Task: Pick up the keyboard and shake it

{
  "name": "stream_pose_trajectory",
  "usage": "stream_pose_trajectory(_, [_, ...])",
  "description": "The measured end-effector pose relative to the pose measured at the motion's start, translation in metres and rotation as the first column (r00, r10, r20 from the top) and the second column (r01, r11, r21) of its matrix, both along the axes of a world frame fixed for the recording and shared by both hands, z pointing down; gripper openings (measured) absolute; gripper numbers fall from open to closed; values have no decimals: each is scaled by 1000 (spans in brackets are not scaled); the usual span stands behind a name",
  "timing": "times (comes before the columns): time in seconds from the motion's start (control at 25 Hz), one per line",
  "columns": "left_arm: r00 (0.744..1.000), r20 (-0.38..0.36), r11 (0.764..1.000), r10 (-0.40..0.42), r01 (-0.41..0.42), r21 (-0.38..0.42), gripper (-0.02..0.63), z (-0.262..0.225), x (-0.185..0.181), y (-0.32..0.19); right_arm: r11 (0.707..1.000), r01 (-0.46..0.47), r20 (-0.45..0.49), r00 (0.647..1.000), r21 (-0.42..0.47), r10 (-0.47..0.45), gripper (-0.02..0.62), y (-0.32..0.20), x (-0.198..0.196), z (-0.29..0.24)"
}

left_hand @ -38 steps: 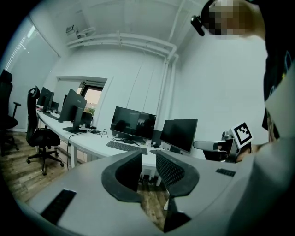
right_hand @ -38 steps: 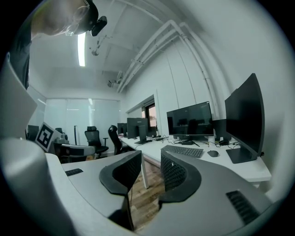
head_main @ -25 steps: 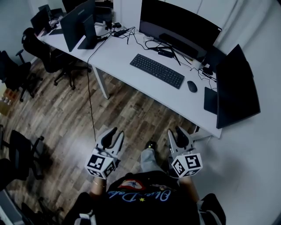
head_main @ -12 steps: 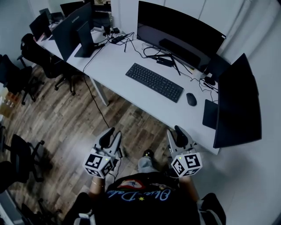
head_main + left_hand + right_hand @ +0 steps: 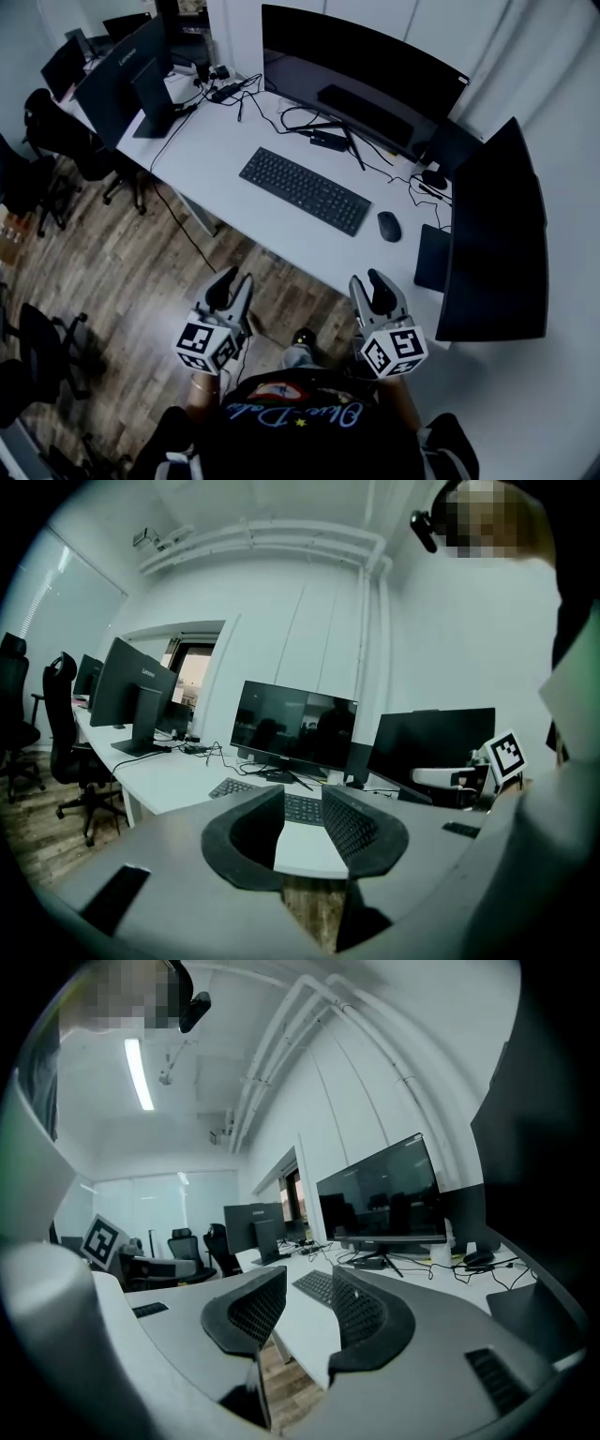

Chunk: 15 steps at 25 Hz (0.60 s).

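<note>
From the head view, a slim black keyboard (image 5: pixel 305 190) lies flat on the white desk (image 5: pixel 225 141), its key legends too small to read. The left gripper (image 5: pixel 230 278) and right gripper (image 5: pixel 367 281) hang short of the desk. The left gripper view shows its jaws parted and empty. The right gripper view shows the same.

— What colour is the keyboard (image 5: pixel 302 190)?
— Black, on a white desk (image 5: pixel 220 136). The mouse (image 5: pixel 387 226) just right of the keyboard is black, and so is the monitor (image 5: pixel 361 80) behind it.
— And on the near side of the keyboard?
— A brown wood-grain floor (image 5: pixel 122 272). The left gripper (image 5: pixel 232 281) and right gripper (image 5: pixel 368 283) are grey. Their cubes are patterned in black-and-white squares, and their dark pads have a fine mesh.
</note>
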<state>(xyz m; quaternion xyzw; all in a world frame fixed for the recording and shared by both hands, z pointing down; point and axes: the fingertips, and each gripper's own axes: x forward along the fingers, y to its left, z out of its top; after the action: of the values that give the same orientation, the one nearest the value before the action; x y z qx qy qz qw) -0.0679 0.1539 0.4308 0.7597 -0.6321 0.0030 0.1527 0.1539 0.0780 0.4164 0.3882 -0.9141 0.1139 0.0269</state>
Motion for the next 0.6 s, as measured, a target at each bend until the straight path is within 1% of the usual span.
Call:
stream_pose_trajectory(0.2, [1000, 12, 1000, 16, -16, -8, 104, 5, 16, -29, 1000, -3, 15, 1000, -17, 3, 130, -27, 16, 6])
stream_pose_trajectory(0.4, [1000, 20, 1000, 10, -9, -16, 104, 7, 21, -50, 999, -9, 27, 1000, -40, 10, 132, -49, 23, 16])
stream_pose_trajectory(0.48, [1000, 25, 1000, 11, -11, -19, 106, 9, 21, -55, 999, -10, 29, 1000, -50, 11, 132, -57, 23, 18])
stream_pose_trajectory(0.6, [1000, 29, 999, -3, 4, -34, 106, 12, 9, -61, 998, -12, 29, 999, -63, 14, 132, -64, 19, 24])
